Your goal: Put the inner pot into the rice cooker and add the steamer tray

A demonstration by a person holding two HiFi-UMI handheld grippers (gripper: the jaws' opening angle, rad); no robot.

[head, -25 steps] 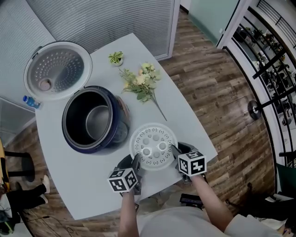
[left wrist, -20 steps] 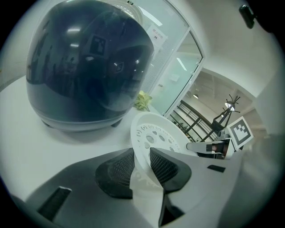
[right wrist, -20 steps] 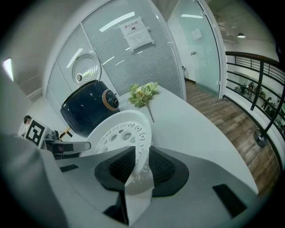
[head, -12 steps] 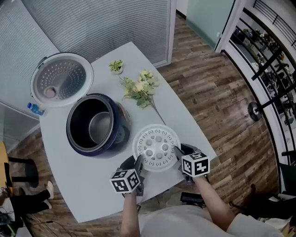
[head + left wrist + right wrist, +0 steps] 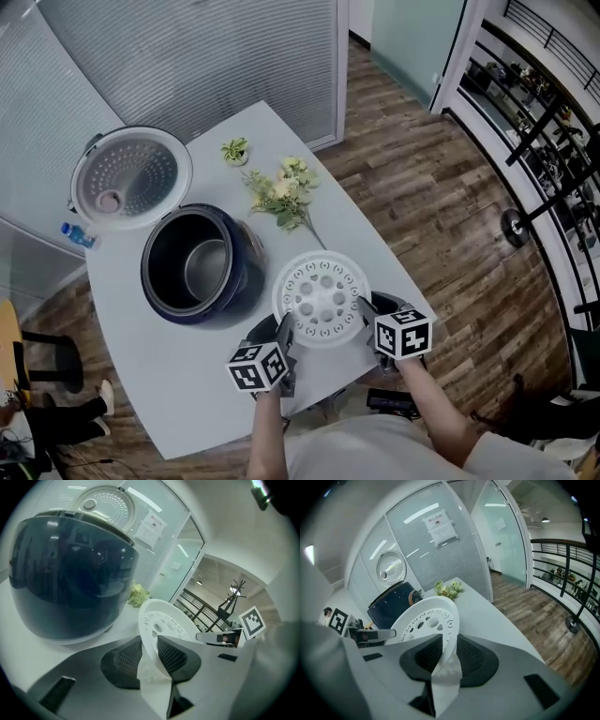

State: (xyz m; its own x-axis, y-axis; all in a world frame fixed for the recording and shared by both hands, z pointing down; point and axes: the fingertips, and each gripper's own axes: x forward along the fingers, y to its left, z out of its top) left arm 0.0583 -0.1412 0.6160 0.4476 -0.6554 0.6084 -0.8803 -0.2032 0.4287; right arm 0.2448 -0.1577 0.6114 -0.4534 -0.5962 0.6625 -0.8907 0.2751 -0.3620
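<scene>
cooker [image 5: 242, 274] mouth open — flowers [image 5: 281, 192] seemingly aside

head view: left gripper [image 5: 280, 330] and right gripper [image 5: 365, 309] tips half tucked under the steamer tray [image 5: 322, 298] rim | lower left: someone's legs [image 5: 52, 408] chopped by the edge | bottle [image 5: 77, 234] label way too tiny | right gripper view: wall sign [image 5: 439, 525] print unreadable | left gripper view: rice cooker [image 5: 70, 573] inside hidden, left side cut off

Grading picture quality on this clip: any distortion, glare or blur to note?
Head view: evenly lit, sharp, blinds and railing bowed by the lens. Left gripper view: heavy fisheye, dark corners, reflections on the rice cooker, steamer tray's near edge soft. Right gripper view: same fisheye, tray edge between the jaws blurred.
</scene>
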